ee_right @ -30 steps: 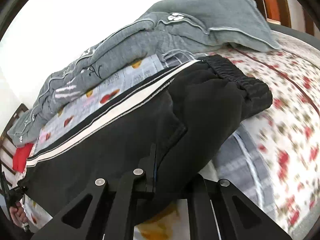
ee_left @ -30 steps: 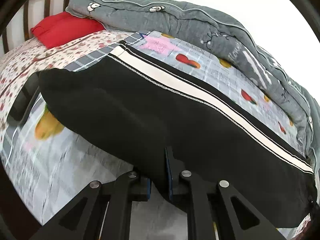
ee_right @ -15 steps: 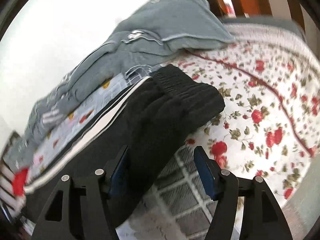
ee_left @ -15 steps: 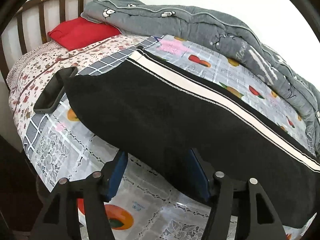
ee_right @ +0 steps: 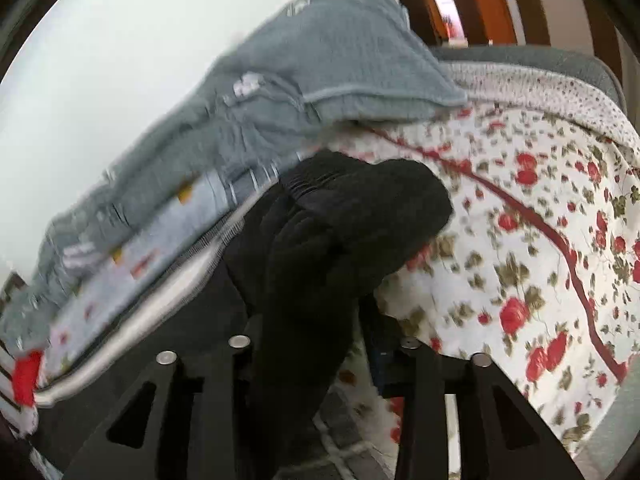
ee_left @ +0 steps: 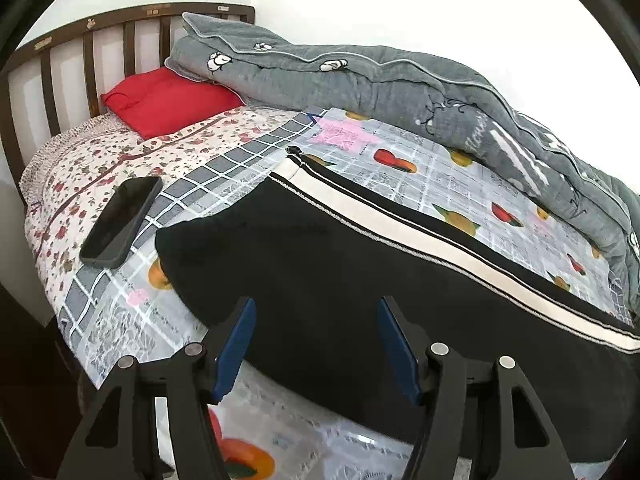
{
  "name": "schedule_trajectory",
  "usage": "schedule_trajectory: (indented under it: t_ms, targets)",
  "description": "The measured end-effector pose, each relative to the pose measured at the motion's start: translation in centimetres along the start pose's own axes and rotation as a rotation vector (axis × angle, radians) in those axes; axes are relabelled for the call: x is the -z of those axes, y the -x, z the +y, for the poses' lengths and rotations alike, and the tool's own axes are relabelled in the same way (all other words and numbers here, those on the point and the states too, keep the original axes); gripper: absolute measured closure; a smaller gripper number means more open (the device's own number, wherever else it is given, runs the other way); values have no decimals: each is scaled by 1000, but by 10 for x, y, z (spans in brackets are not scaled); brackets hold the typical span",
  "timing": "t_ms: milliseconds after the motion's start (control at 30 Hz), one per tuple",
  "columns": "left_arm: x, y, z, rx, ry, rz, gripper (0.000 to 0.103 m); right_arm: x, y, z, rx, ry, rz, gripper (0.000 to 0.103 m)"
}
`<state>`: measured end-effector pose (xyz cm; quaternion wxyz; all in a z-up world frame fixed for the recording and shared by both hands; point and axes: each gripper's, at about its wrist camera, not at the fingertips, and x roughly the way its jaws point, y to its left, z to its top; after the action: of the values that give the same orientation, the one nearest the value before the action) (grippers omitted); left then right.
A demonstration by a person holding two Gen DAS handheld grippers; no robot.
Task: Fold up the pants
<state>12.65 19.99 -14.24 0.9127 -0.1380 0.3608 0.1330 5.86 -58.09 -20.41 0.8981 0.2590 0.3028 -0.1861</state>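
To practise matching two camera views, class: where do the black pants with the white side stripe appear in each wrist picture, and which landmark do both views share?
Left wrist: the black pants lie flat across the centre and right, stripe along their upper edge, between the open left gripper fingers.
Right wrist: the pants fill the centre and lower left, waistband bunched at the middle.
Shared landmark: the grey quilt beyond the pants.
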Motion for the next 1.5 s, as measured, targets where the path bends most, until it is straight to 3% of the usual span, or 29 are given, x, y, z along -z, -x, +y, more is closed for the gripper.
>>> schedule_trajectory:
  t_ms: [200, 367, 567, 733, 800, 867, 967, 1100, 1233, 1500]
  targets:
    - [-22, -26, 3, 2, -17, 1, 42, -3, 43, 14, 127, 105, -106, 57]
    - [-59, -56, 10, 2, -20, -11, 42, -8, 66, 47, 125, 129, -142, 53]
    - [-103, -101, 9, -32, -87, -16, 42, 13, 55, 83, 117, 143, -108, 51]
    - [-125, -146, 0, -76, -150, 50, 43, 25, 38, 114, 141, 202, -87, 51]
    - [-126, -165, -7, -104, -199, 108, 65, 25, 33, 127, 137, 218, -87, 51]
    - [-126, -171, -11, -129, -226, 101, 80, 25, 27, 138, 131, 230, -83, 51]
    - [-132, -150, 6, -56, -152, -20, 83, 25, 17, 156, 122, 258, -69, 51]
    - [-131, -168, 21, -37, -71, 29, 83, 23, 0, 192, 81, 333, -57, 51]
    - [-124, -171, 10, -81, -123, 12, 82, 17, -27, 231, -21, 447, -18, 32]
    - [-124, -171, 15, -47, -116, 23, 81, 22, -101, 296, -160, 767, 173, 31]
